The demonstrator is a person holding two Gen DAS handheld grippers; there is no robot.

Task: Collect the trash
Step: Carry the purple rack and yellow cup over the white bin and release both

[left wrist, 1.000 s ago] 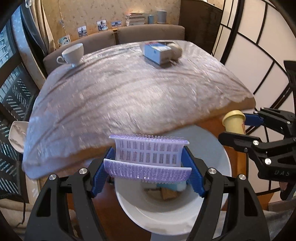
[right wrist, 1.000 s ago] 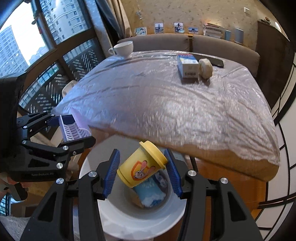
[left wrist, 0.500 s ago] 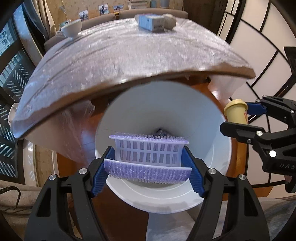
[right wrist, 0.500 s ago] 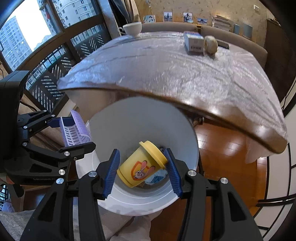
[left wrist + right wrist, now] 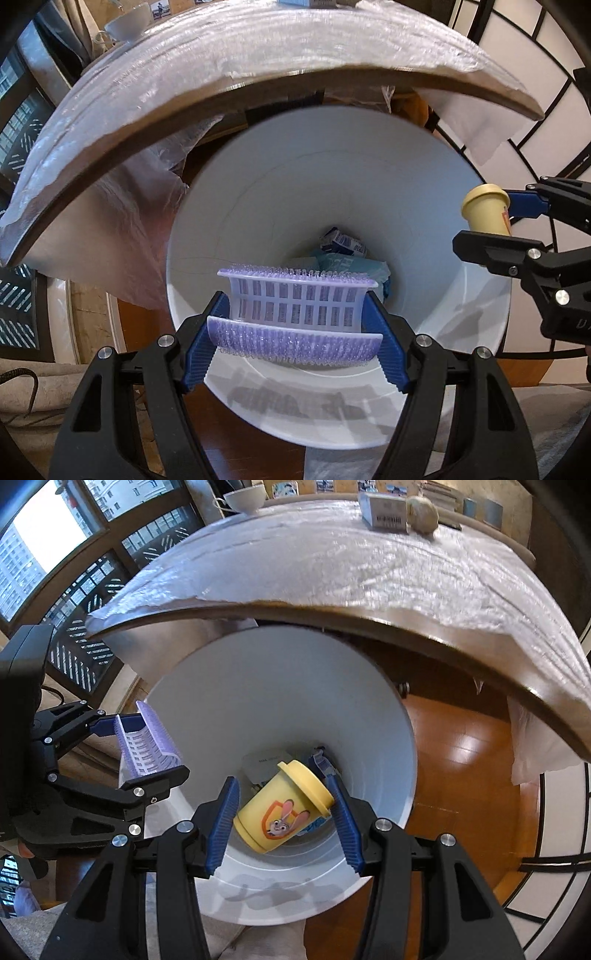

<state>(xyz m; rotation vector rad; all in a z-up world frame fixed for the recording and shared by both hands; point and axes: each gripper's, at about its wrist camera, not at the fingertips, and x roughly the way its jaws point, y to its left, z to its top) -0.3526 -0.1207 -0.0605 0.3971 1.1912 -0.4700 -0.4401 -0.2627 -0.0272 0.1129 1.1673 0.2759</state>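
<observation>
My left gripper (image 5: 295,317) is shut on a small purple plastic basket (image 5: 295,306) and holds it over the mouth of a white trash bin (image 5: 369,177). My right gripper (image 5: 284,808) is shut on a yellow play-dough tub (image 5: 280,812) with a rabbit sticker, also above the bin (image 5: 258,686). Each gripper shows in the other view: the right one with the tub (image 5: 484,214), the left one with the basket (image 5: 147,746). Blue and white wrappers (image 5: 343,251) lie at the bin's bottom.
The bin stands on a wooden floor (image 5: 461,746) just in front of a plastic-covered table (image 5: 351,565). On the table are a white cup (image 5: 245,498), a small box (image 5: 384,507) and a crumpled ball (image 5: 423,511).
Both grippers have dropped from table height and tilted down over the bin, so the bin's inside now fills both views. Both still hold their objects.
</observation>
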